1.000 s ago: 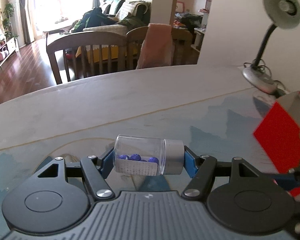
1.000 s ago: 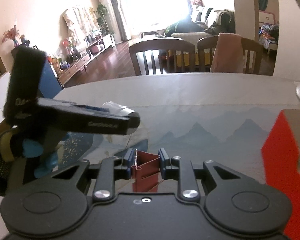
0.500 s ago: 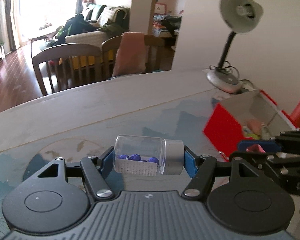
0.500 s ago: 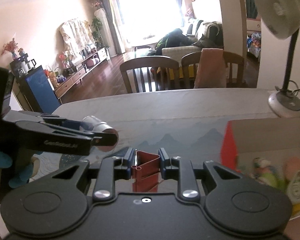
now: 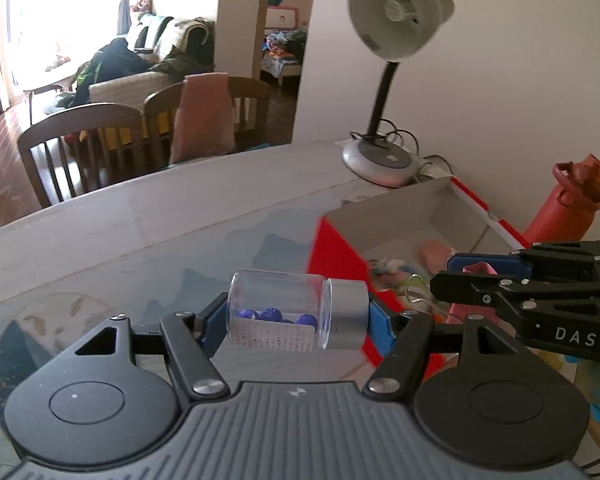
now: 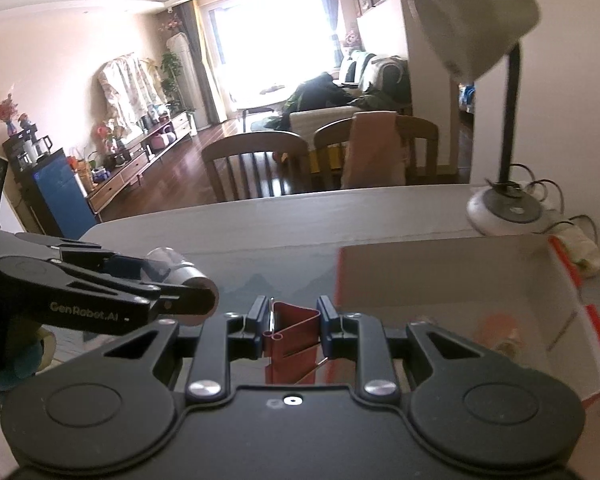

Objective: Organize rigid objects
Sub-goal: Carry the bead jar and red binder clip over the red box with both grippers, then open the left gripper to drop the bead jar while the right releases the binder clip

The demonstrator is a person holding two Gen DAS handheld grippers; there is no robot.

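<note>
My left gripper (image 5: 296, 316) is shut on a clear jar (image 5: 278, 308) with a silver cap and blue beads inside, held lengthwise above the table. My right gripper (image 6: 294, 332) is shut on a dark red binder clip (image 6: 294, 336). An open red box (image 5: 404, 220) with a grey inside stands ahead on the right of the left wrist view and holds several small items. In the right wrist view the red box (image 6: 452, 276) lies ahead to the right, and the left gripper (image 6: 176, 280) with the jar (image 6: 172, 266) is at the left. The right gripper (image 5: 480, 276) hangs over the box.
A grey desk lamp (image 5: 384, 152) stands behind the box near the wall, with cables at its base. A red water bottle (image 5: 572, 200) stands right of the box. Wooden chairs (image 5: 100, 148) line the table's far edge. The table (image 5: 160, 232) has a glass-covered printed top.
Both grippers have moved to the right and upward toward the red box, each keeping its object. The box's inside and the lamp have come into full view.
</note>
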